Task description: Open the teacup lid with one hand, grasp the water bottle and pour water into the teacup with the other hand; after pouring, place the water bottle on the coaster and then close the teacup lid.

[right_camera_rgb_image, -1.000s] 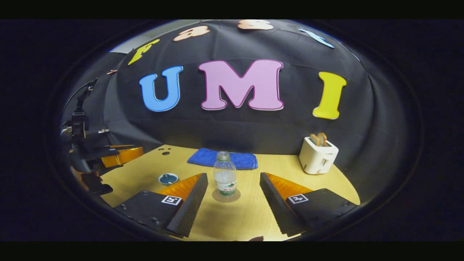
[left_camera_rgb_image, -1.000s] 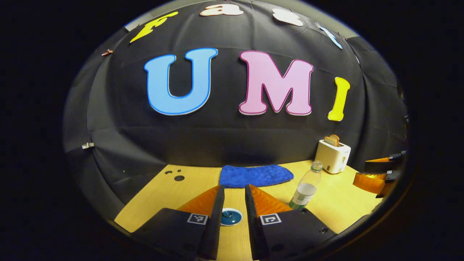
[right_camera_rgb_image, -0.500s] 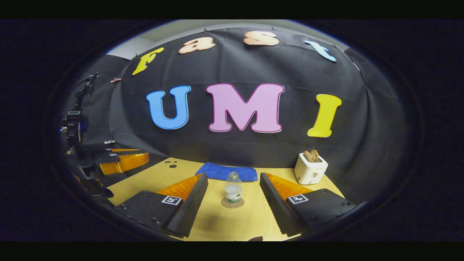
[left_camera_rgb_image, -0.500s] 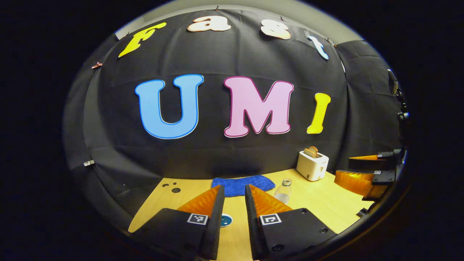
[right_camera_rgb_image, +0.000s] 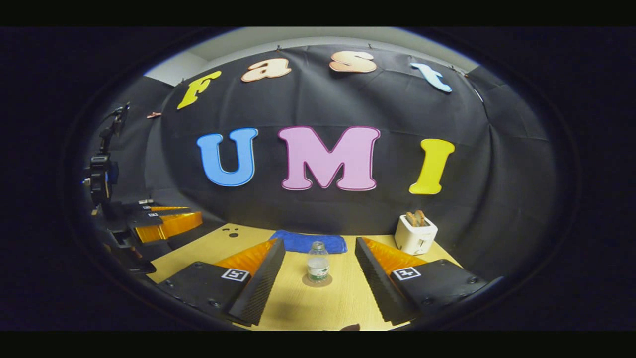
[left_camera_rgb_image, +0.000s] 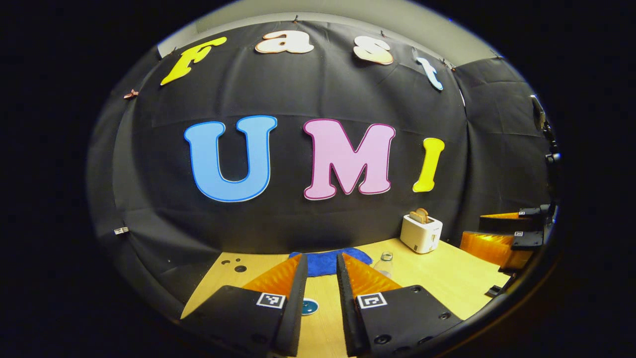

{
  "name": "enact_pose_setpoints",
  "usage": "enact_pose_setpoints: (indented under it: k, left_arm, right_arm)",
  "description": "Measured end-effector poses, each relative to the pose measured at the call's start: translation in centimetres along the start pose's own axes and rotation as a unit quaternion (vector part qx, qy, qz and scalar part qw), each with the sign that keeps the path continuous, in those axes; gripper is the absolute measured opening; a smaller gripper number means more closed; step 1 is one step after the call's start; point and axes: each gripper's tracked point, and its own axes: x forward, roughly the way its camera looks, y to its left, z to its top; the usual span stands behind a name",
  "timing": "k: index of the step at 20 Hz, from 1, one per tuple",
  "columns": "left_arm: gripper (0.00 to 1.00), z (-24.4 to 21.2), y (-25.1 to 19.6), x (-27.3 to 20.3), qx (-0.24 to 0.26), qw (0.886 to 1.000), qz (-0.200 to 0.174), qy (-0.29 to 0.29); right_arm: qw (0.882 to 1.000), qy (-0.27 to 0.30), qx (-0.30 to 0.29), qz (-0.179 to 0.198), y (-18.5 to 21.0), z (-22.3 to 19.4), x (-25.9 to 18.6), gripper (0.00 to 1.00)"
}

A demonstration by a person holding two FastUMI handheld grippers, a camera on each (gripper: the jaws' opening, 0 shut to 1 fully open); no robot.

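Note:
The clear water bottle (right_camera_rgb_image: pixel 317 267) stands upright on a round coaster (right_camera_rgb_image: pixel 317 281) on the wooden table (right_camera_rgb_image: pixel 323 308). My right gripper (right_camera_rgb_image: pixel 319 240) is open wide, well back from the bottle, which shows in the gap between its fingers. My left gripper (left_camera_rgb_image: pixel 321 256) is open by a narrow gap and holds nothing. Far below, between its fingers, sits the teacup with its blue lid (left_camera_rgb_image: pixel 309 306) on. In the left gripper view the bottle (left_camera_rgb_image: pixel 384 262) is partly hidden behind one finger. The right gripper (left_camera_rgb_image: pixel 497 238) hangs at that view's right edge, the left gripper (right_camera_rgb_image: pixel 159 223) at the other view's left edge.
A blue cloth (right_camera_rgb_image: pixel 308 242) lies at the back of the table by the booth wall. A white toaster (right_camera_rgb_image: pixel 415 233) with toast in its slots stands at the back right. Small dark holes (left_camera_rgb_image: pixel 240 268) mark the table's back left corner.
Both grippers have drawn back and up from the table, so bottle, teacup and toaster look smaller. The bottle stays on the coaster. Finger gaps are unchanged.

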Motion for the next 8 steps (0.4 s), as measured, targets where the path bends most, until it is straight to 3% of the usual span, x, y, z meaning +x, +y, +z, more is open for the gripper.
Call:
enact_pose_setpoints:
  k: [8]
  left_arm:
    - [0.39,-0.7,0.7,-0.3,-0.006,1.000,-0.007,-0.001]
  right_arm:
    - [1.000,-0.016,0.006,-0.026,-0.4,1.5,0.0,0.89]
